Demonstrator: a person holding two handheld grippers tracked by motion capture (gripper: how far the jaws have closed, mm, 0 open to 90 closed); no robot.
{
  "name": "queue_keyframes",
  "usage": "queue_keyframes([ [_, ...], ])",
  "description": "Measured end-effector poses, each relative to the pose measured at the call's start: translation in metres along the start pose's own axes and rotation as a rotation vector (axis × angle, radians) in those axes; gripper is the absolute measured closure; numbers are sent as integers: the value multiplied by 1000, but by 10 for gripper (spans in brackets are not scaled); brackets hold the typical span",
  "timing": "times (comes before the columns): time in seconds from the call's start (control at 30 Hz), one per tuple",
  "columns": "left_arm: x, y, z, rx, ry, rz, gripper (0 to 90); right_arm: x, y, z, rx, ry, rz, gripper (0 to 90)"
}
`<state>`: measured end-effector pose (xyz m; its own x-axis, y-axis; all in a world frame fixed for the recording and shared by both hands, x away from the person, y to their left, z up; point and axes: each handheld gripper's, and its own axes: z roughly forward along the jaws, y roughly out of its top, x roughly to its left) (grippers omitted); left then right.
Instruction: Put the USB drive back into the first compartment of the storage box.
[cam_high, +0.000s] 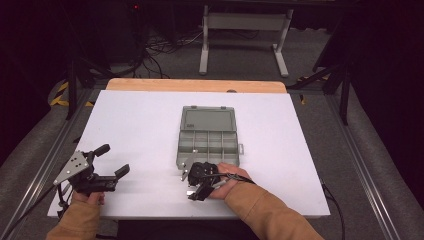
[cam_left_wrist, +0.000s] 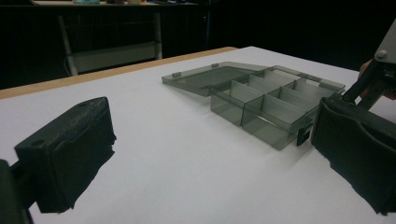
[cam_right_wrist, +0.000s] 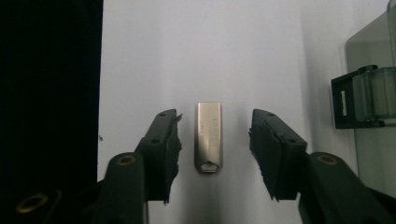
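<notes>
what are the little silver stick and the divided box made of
USB stick: looks like brushed metal, with a satin silver sheen and soft highlights. Compartment box: most likely smoky translucent plastic, since the dividers and table show through its walls. Its latch seems to be the same plastic.

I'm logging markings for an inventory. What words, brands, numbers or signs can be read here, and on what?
None can be read.
Metal USB stick: faint engraved marking along its body, too blurred to read.
Grey compartment box: no lettering seen.
Yellow-black striped tape on the floor: a hazard pattern, no words.
</notes>
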<state>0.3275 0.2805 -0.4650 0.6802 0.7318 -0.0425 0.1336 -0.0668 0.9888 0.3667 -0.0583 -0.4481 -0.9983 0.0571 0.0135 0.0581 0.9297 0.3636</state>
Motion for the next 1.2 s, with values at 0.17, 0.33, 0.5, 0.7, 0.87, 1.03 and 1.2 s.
queue_keyframes([
  [0.17, 0, 0, 0, 1, 0, 1, 4, 2, 0, 1, 15, -7, -15, 639],
  [0.33, 0, 0, 0, 2, 3, 2, 4, 3, 0, 2, 21, -29, -49, 726],
  [0.5, 0, 0, 0, 1, 2, 2, 4, 5, 0, 2, 22, -27, -54, 785],
  [0.7, 0, 0, 0, 1, 3, 2, 4, 5, 0, 2, 20, -27, -52, 788],
  [0.87, 0, 0, 0, 2, 3, 1, 4, 5, 0, 2, 23, -25, -51, 789],
  [1.03, 0, 0, 0, 0, 0, -1, 4, 4, 0, 0, 6, -29, -54, 790],
  [1.2, 0, 0, 1, 0, -2, -1, 4, 3, 0, -7, -20, -23, -52, 790],
])
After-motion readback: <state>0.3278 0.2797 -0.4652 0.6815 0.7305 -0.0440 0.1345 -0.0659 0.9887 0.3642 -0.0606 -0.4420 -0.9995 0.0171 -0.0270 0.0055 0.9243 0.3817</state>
